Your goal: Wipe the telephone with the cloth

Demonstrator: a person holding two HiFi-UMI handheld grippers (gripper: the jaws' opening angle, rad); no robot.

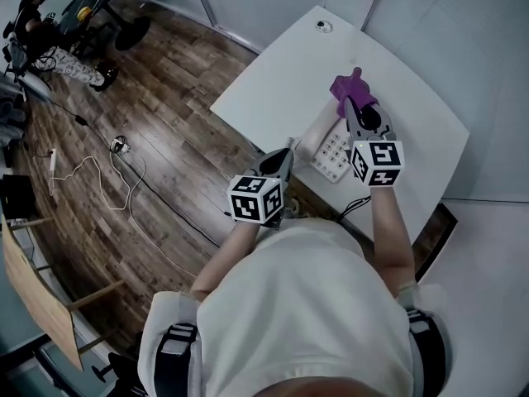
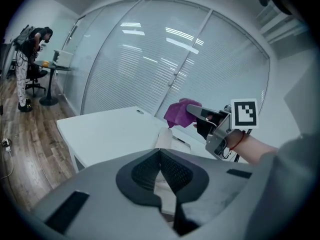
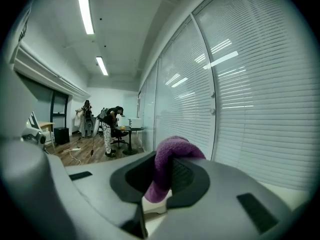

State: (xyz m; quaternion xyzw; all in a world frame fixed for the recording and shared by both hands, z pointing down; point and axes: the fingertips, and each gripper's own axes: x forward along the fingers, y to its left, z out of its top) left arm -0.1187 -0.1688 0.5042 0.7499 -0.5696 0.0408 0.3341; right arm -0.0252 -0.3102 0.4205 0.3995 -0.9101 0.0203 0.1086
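The right gripper (image 1: pixel 352 102) partly hides the telephone (image 1: pixel 332 155).

Your left gripper (image 1: pixel 288 147) has its jaws pressed together with nothing in them, tipped a bit downward. Your right gripper (image 1: pixel 350 104) reaches further out, jaws clamped on the cloth (image 1: pixel 355 86). Both forearms stretched forward.

Open bench (image 1: pixel 273 81) runs from the left edge to the far corner, where only a small round fitting (image 1: pixel 323 26) sits. Near the near edge the telephone (image 1: pixel 332 151) blocks passage, the right gripper (image 1: pixel 354 106) with its cloth (image 1: pixel 351 88) above it, the left gripper (image 1: pixel 288 147) just beside; a glass wall (image 1: pixel 446 31) closes the right edge
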